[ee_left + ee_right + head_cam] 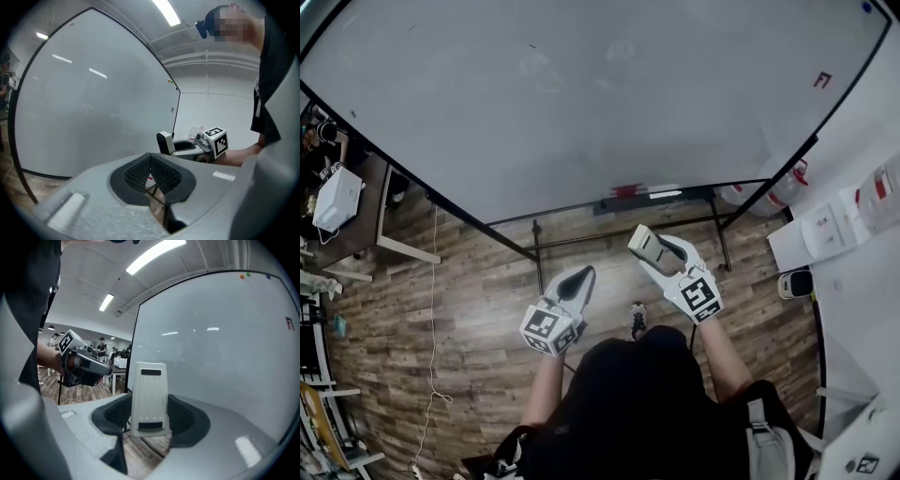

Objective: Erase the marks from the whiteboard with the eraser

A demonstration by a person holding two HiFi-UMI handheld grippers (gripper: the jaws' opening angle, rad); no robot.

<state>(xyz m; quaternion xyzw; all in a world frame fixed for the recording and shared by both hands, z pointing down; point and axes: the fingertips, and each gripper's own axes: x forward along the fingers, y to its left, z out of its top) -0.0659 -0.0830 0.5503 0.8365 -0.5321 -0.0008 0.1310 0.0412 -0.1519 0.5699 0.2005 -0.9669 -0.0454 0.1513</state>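
Right gripper [150,414] jaws clamp eraser [149,392] — dark face seen only from closed left gripper [151,169].

A floor of brown wood planks [478,319] is laid throughout, and a thin white cable [433,356] is trailed across it at the left. A brown-topped desk [364,223] with white legs is set at the left edge, with a white boxy device [337,199] placed on it. Shelving [319,412] is glimpsed lower along that edge. Clear water jugs with red parts [776,192] are stood on the floor at the right, near a white wall [211,117]. Long strip lights [154,254] are mounted on the white ceiling, which is crossed by pipes [206,58]. More desks and several people [105,352] are made out far back in the room, too small for detail.
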